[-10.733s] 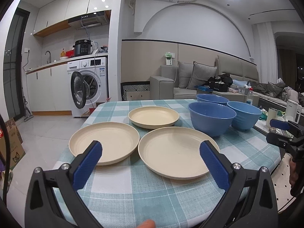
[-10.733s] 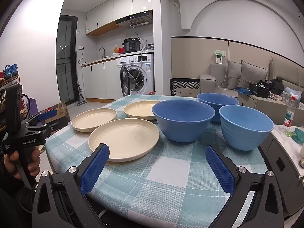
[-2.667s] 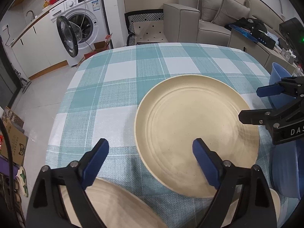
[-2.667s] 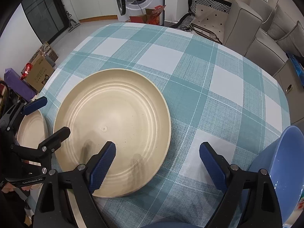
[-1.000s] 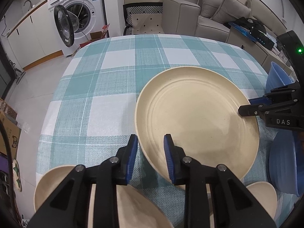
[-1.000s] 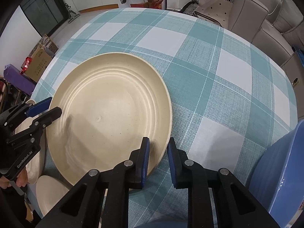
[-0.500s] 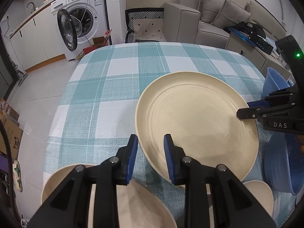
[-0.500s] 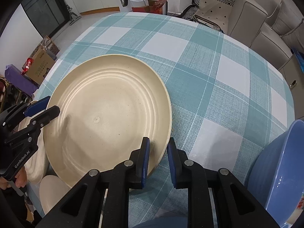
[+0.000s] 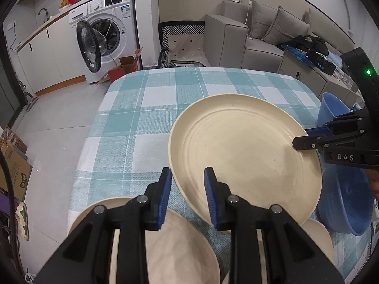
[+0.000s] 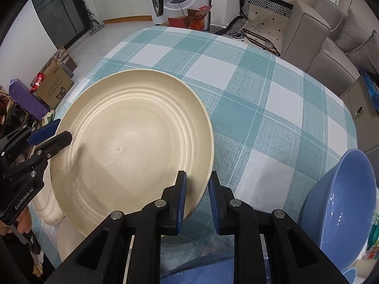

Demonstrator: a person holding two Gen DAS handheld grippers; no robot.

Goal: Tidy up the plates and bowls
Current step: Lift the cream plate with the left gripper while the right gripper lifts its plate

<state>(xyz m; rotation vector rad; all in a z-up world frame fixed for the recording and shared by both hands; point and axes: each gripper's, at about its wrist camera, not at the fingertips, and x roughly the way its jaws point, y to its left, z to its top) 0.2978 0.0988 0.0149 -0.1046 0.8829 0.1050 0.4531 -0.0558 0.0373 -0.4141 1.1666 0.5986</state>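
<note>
A large cream plate (image 9: 246, 158) is held above the checked counter (image 9: 146, 120), gripped at opposite edges by both tools. The left gripper (image 9: 187, 194), at the bottom centre of the left wrist view, has its blue-padded jaws clamped on the plate's near-left rim; the right gripper (image 10: 196, 196), at the bottom centre of the right wrist view, has its jaws clamped likewise on the plate's lower-right rim. In each view the other tool enters from the frame's side, pinching the far rim. The plate fills the centre right of the left view and the centre left of the right view, tilted slightly. Below it, at the lower left of the left view, lies a second cream plate (image 9: 180, 241). A blue bowl (image 10: 338, 203) sits at the lower right of the right view, near the plate but apart from it. A washing machine (image 9: 106, 30) with its door open stands at the upper left.
</note>
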